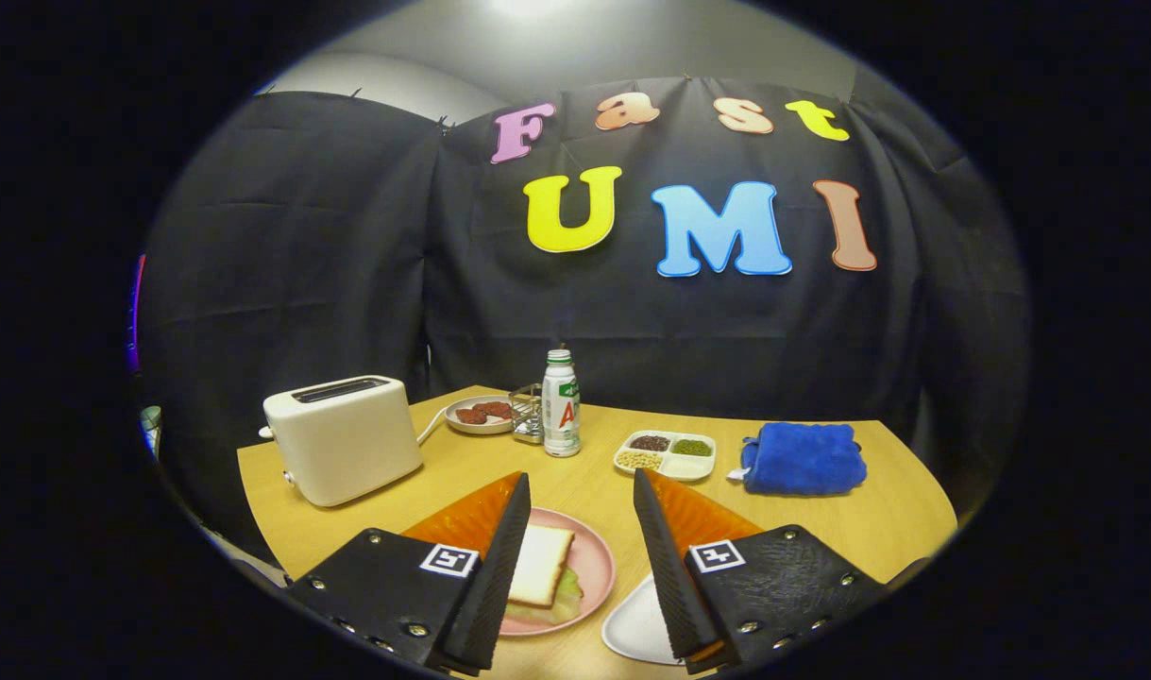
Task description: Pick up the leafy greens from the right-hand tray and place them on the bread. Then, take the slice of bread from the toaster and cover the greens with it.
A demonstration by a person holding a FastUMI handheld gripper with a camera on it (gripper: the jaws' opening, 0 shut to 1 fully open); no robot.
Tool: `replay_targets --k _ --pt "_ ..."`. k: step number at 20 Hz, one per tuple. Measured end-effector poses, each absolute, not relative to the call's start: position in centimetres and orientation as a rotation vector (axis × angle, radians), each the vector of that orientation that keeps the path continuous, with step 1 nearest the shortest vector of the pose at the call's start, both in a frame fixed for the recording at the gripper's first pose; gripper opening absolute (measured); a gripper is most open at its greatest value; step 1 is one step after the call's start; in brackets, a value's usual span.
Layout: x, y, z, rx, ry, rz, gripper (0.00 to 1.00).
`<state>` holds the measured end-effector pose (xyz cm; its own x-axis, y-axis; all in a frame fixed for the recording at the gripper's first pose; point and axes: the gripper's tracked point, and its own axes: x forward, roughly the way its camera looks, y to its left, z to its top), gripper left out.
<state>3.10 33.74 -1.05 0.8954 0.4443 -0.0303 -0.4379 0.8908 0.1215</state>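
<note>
Table [584, 491] smooth matt wood-look. Toaster [344, 449] smooth satin plastic. Blue towel [804, 458] fluffy cloth. Pink plate [594, 567] glossy. Bottle [561, 406] shiny plastic. Bread [540, 565] soft, porous. Gripper [580, 557] open, fingers ribbed.

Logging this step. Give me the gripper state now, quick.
Gripper: open, holding nothing; fingers spread above the plate, where a bread slice lies on greens.
</note>
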Motion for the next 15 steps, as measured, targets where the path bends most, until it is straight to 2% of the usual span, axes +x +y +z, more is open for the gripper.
replay_targets --k 15 --pt "3.9 16.5 -1.1 0.187 -0.041 0.389 0.67"
